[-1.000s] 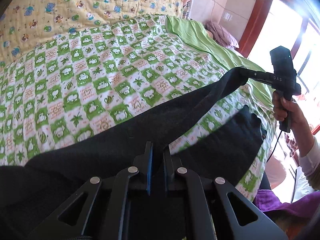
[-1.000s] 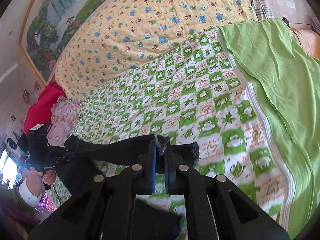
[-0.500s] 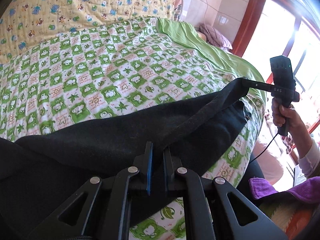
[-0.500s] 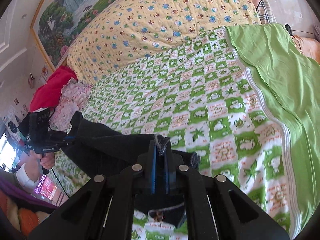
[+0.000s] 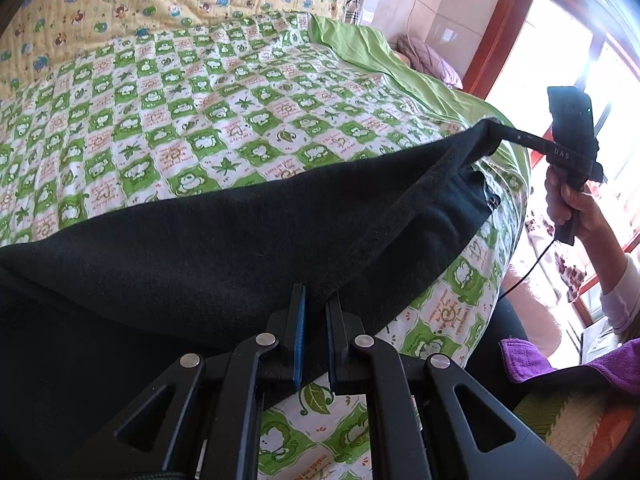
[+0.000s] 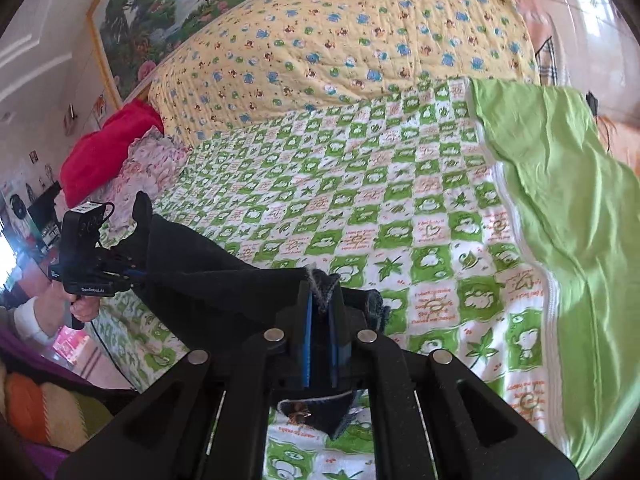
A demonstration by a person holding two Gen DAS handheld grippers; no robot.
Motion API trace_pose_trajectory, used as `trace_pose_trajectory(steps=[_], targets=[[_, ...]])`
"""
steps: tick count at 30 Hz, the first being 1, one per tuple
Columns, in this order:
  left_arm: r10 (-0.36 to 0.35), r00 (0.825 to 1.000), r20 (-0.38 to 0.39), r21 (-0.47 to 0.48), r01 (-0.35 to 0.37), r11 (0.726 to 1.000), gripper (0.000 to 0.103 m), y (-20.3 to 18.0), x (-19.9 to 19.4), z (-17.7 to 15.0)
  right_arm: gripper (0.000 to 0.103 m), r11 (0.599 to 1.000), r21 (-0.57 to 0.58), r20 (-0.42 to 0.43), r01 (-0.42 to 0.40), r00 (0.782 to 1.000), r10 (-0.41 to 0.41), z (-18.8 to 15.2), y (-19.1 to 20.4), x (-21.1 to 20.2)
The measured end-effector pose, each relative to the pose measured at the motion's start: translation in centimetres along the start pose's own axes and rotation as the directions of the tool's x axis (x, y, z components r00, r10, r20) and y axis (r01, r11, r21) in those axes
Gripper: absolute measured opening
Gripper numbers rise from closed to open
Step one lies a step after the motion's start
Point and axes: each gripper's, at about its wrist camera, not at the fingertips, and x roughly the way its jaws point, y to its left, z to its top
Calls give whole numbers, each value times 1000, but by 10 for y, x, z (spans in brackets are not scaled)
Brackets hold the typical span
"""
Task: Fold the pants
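My left gripper is clamped on one end of the black pants. My right gripper is clamped on the other end. The pants stretch between them over the green checked bedspread, near its edge.

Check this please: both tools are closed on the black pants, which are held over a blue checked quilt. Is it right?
Not quite: the checked quilt is green and white, not blue, as the right wrist view shows. Both the left tool and right tool are indeed closed on the black pants.
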Motion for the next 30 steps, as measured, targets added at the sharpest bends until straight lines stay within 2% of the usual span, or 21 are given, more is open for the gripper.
trace_pose_trajectory(steps=[5,8,16,19,22,24,25,27,28,30], targets=[[7,1000,-1,-3,-7,1000,7,-4,7,1,8,998,-56,54,0,999,3,17,0,4],[7,1000,0,-15,-7,1000,7,-4,8,0,8,997,-82,27,6,1000,-4,18,0,13],[-6,1000,-22,-10,6,1000,7,-3,15,-6,8,999,-35,-83,21,996,-24,-41,-12,8],[-4,999,-38,-10,3,1000,7,-3,19,-8,10,1000,12,-156,7,988,-5,-59,-16,15],[-9,999,-39,-6,9,1000,8,-4,17,-10,10,999,35,-159,9,987,-3,-67,-15,10],[-19,999,-47,-3,19,1000,13,-4,15,-12,17,999,47,-183,24,983,-15,-68,-13,4],[-24,998,-49,-2,24,1000,14,-5,14,-14,27,998,56,-193,38,981,-26,-68,-12,1],[-45,997,-57,-6,45,999,15,-6,12,-20,37,997,53,-174,53,984,-43,-64,-6,-9],[-57,997,-61,-12,56,998,17,-7,11,-23,45,998,49,-157,48,987,-40,-61,-2,-14],[-50,997,-61,-16,49,999,18,-9,8,-29,48,999,40,-111,37,993,-32,-50,10,-22]])
